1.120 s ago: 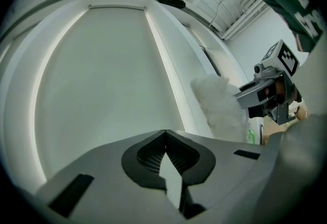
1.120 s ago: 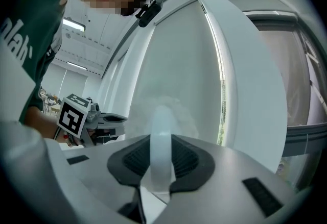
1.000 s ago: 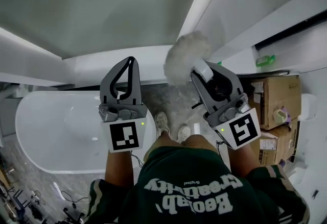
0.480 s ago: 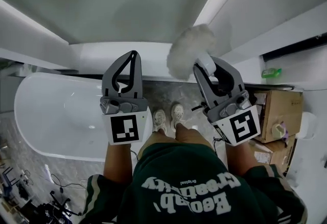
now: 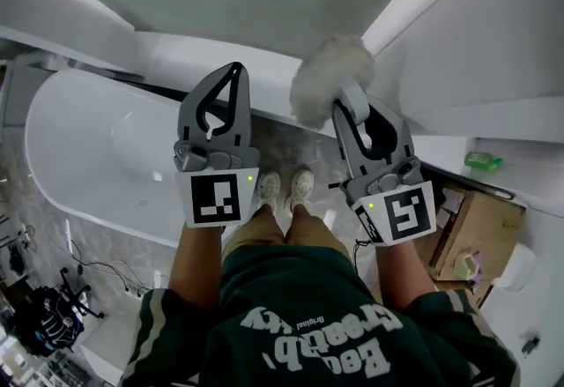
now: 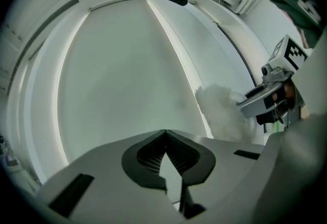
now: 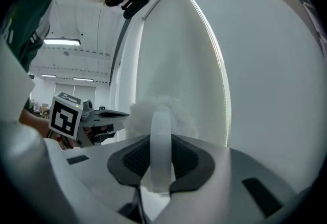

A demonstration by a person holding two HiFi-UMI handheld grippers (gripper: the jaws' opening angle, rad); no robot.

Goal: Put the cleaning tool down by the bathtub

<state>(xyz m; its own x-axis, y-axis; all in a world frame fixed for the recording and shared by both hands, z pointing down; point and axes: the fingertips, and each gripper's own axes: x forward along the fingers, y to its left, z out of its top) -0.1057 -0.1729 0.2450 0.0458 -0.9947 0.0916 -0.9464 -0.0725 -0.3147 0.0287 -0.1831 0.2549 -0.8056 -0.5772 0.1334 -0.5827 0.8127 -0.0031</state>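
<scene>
We've got the right claw (image 5: 349,105) clamped on the duster (image 5: 330,84) by its white handle (image 7: 160,146), fluffy head past the tips. Left claw (image 5: 232,75) has tips together, empty, above the bathtub (image 5: 88,156). Cardboard box (image 5: 480,231) and green bottle (image 5: 482,161) sit right of the right claw, the box partly cut off.

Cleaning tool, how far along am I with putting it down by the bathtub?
Done: the fluffy cleaning tool is picked up and close to the bathtub. In hand: the right gripper is shut on its white handle, head raised above the floor; the left gripper is shut and empty. Left: lower the tool to the floor beside the tub and let go.
</scene>
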